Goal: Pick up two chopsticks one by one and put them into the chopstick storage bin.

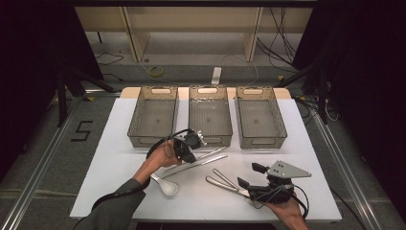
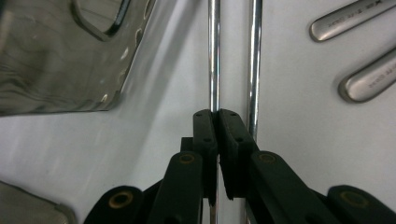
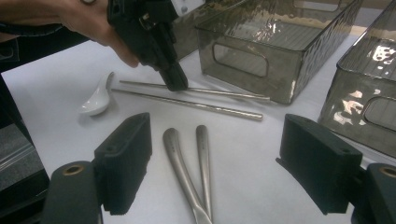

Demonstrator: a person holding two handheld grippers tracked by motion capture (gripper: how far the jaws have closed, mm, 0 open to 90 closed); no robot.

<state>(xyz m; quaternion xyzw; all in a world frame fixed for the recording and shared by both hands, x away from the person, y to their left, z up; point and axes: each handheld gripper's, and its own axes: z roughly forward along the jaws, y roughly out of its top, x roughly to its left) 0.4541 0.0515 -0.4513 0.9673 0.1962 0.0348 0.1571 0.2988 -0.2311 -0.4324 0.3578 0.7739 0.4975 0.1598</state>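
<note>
Nearest in the high view, the right gripper (image 1: 249, 175) rests wide open and empty beside two metal handles (image 1: 225, 182). Left gripper view: the left gripper (image 2: 216, 114) pinches one chopstick (image 2: 214, 51). Right gripper view: both chopsticks (image 3: 205, 106) lie before the middle bin (image 3: 280, 56).

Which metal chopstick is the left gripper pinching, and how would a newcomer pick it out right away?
Start at the middle bin of the three grey bins on the white table. In front of it lie two metal chopsticks side by side. The left gripper is shut on the chopstick nearer the bins; its twin lies free beside it, closer to the white spoon.
</note>
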